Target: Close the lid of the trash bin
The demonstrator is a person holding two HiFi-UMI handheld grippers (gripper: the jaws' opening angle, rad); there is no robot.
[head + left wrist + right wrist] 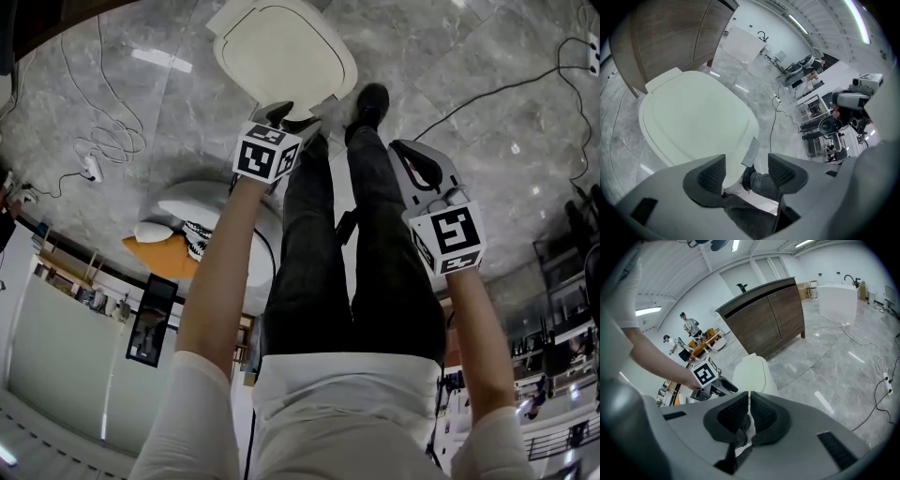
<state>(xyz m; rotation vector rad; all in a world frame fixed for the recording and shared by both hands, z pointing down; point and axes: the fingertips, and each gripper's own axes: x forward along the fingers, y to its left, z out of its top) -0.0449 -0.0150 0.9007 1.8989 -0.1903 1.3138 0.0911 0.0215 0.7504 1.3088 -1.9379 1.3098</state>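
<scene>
The task looks as good as done, going by how things lie: the trash bin stands on the grey marble floor just ahead of the person's feet, and its white lid seems to lie flat on the body, with no dark opening showing in any view. The left tool hovers above the lid's near edge with its jaws well apart and nothing between them; beyond the gap only the grey pedal and a black shoe show. The right tool hangs to the side, away from the bin, with its jaws drawn nearly together on nothing. If anything is left, it is probably only to check that the lid is seated and draw both tools back. By count: one bin with one lid and one pedal, two tools, one black shoe plainly seen in the head view, one wooden cabinet behind the bin, and two people far off in the right gripper view.
</scene>
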